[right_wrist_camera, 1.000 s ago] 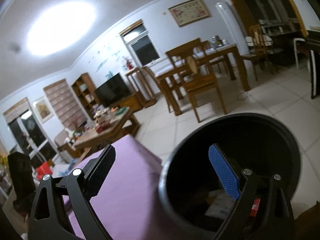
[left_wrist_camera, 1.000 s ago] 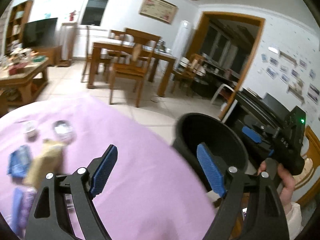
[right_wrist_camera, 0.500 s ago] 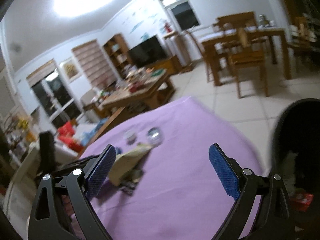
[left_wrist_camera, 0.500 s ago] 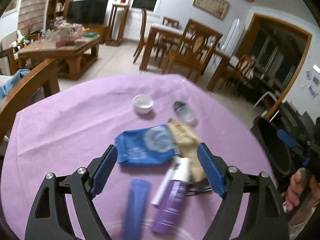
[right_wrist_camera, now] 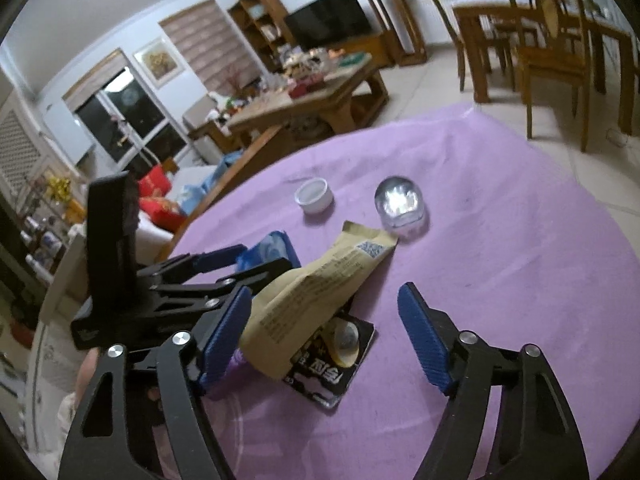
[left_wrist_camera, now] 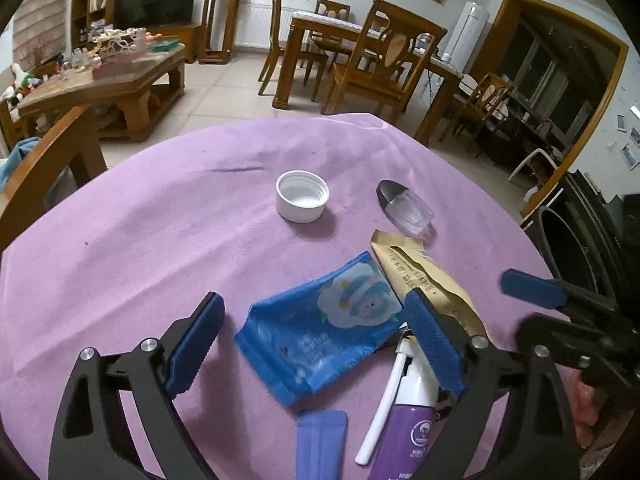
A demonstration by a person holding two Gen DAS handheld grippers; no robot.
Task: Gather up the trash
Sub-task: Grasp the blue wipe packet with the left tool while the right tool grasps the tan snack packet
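On the purple tablecloth (left_wrist_camera: 120,240) lies a heap of trash. It holds a blue wipes packet (left_wrist_camera: 320,328), a tan paper packet (left_wrist_camera: 424,280), a purple tube (left_wrist_camera: 404,432) and a lavender sachet (left_wrist_camera: 322,448). My left gripper (left_wrist_camera: 316,344) hangs over the blue packet with its jaws opening; nothing touches the pads. My right gripper (right_wrist_camera: 324,340) is closing around the tan packet (right_wrist_camera: 320,292) and a black sachet (right_wrist_camera: 336,364), and its pads are clear of both. Farther off sit a white cap (left_wrist_camera: 302,196) and a small clear bottle (left_wrist_camera: 406,206).
A black bin (left_wrist_camera: 560,240) stands off the table's right edge. A wooden chair back (left_wrist_camera: 48,168) rises at the left edge. Beyond are a cluttered coffee table (right_wrist_camera: 304,96) and a dining set (left_wrist_camera: 360,52). The left gripper's body (right_wrist_camera: 120,260) crowds the right gripper's left side.
Both grippers swung away from the black bin and came down over the trash heap. The right jaws have narrowed and the left jaws have widened a little.
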